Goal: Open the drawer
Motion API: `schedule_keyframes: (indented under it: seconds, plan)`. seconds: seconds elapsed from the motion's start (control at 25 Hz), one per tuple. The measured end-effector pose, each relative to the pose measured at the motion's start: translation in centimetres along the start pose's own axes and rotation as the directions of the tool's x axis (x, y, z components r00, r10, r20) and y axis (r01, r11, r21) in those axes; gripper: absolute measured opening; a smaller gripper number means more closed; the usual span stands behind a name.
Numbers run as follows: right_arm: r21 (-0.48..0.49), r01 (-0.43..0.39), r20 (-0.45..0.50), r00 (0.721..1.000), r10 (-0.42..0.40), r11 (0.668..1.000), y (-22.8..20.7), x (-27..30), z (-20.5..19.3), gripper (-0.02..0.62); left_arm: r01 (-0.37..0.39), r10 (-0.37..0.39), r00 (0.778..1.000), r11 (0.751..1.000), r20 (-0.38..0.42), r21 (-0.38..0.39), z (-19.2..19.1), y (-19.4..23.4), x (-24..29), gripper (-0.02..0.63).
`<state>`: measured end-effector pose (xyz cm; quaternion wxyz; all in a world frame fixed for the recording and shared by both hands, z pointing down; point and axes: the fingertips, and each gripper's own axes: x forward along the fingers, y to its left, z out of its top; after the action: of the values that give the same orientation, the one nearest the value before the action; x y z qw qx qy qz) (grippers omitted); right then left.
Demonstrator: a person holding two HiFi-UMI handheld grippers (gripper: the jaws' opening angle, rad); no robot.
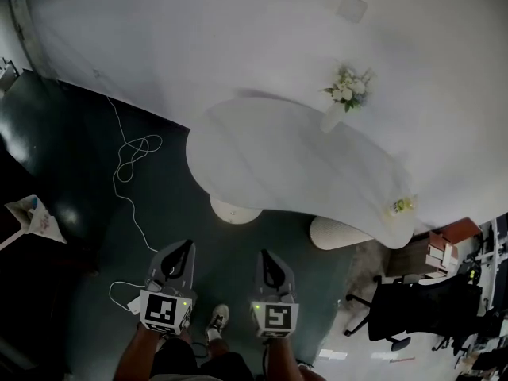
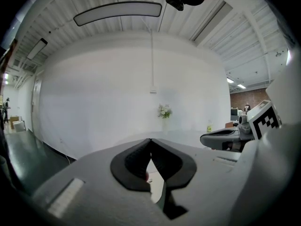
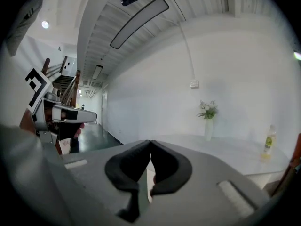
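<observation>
No drawer can be made out in any view. In the head view both grippers are held low over the dark floor, side by side, pointing towards a white curved table. My left gripper is shut with nothing between its jaws; the left gripper view shows its black pads meeting at the tip. My right gripper is also shut and empty, its pads touching in the right gripper view. Each gripper shows at the edge of the other's view, the right one and the left one.
A vase of flowers and a small bottle stand on the table, which rests on two round bases. A white cable trails across the floor at left. A black office chair and a brown stand with boxes are at right.
</observation>
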<state>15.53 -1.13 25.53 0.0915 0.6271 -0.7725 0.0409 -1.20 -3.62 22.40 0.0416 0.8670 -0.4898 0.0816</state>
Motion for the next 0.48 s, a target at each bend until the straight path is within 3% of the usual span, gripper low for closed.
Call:
schedule_keyframes:
  seconds: [0.24, 0.36, 0.48]
  plan:
    - [0.013, 0.007, -0.049, 0.999, -0.006, 1.000, 0.9, 5.3, -4.4, 0.003, -0.002, 0.002, 0.999, 1.000, -0.044, -0.013, -4.3, 3.5, 3.7, 0.011]
    - [0.009, 0.006, -0.076, 0.997, -0.006, 1.000, 1.9, 7.7, -7.6, 0.003, 0.017, -0.015, 0.995, 1.000, -0.098, 0.025, -7.9, 4.8, 5.4, 0.010]
    - [0.009, 0.007, -0.091, 0.996, -0.006, 1.000, 1.9, 9.5, -11.0, 0.003, -0.003, 0.002, 0.995, 1.000, -0.101, -0.001, -11.5, 5.4, 6.9, 0.011]
